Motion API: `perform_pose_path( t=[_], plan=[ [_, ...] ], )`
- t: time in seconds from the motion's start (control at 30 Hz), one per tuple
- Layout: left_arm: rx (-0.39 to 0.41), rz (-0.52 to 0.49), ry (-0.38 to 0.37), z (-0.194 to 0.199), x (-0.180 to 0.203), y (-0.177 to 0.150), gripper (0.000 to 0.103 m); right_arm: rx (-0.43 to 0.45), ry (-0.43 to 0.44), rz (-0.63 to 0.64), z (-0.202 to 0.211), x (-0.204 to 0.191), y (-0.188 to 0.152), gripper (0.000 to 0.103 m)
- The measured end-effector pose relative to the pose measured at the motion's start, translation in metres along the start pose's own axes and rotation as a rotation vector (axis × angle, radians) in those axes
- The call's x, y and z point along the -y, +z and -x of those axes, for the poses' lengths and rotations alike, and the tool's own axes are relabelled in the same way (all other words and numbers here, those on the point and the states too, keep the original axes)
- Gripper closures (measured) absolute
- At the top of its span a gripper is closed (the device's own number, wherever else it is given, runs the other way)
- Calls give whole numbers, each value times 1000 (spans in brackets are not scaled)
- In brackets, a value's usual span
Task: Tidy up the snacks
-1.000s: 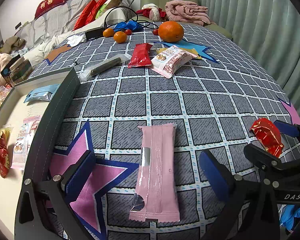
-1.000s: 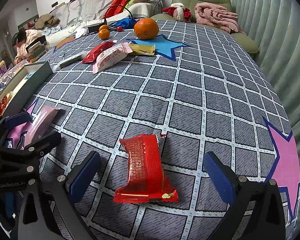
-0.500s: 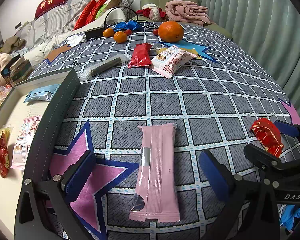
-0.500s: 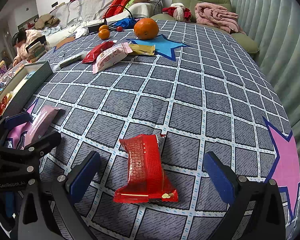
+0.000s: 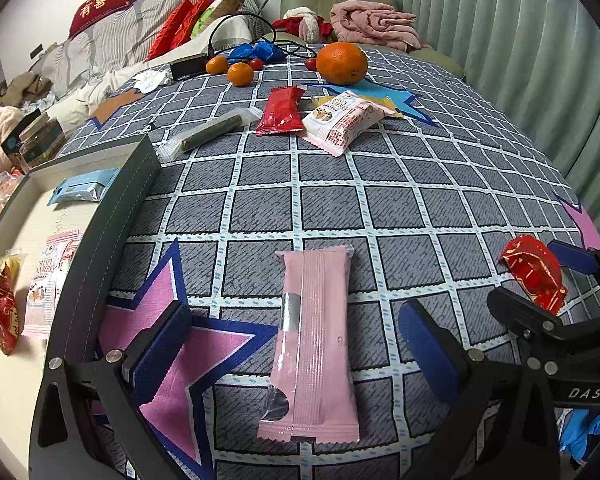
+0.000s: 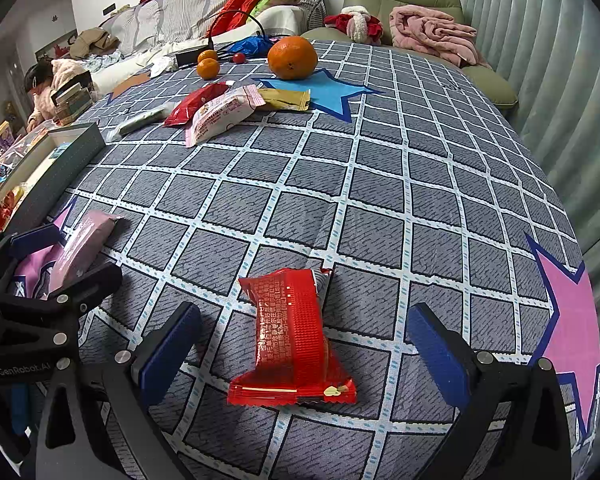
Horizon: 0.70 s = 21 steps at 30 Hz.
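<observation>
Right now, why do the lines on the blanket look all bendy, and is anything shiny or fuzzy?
In the left wrist view the fisheye lens bows the blanket grid and darkens the corners; the pink packet shows soft glare and a silvery strip. In the right wrist view the grid curves the same way, the red packet glints on its crinkles, and everything near looks sharp, with only soft shadows.

Two low wrist views side by side, both facing across the checked bedspread (image 5: pixel 324 184)

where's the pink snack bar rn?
Left wrist view: pink snack bar lies on the checked cloth between the open left tool's fingers, right of the tray.
</observation>
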<state>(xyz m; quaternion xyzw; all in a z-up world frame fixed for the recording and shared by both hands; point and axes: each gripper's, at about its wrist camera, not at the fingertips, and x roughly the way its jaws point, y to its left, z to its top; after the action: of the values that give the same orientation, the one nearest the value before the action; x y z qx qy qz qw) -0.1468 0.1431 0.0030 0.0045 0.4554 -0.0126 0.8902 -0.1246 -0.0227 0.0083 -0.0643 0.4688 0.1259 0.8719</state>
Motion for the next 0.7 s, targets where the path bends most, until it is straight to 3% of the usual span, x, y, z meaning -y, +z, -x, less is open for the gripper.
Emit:
perform_pose_path(
  t=[0.7],
  plan=[
    [-5,-4,-3,2,0,-1,0,-5,-1,2,0,-1,0,0]
  ],
)
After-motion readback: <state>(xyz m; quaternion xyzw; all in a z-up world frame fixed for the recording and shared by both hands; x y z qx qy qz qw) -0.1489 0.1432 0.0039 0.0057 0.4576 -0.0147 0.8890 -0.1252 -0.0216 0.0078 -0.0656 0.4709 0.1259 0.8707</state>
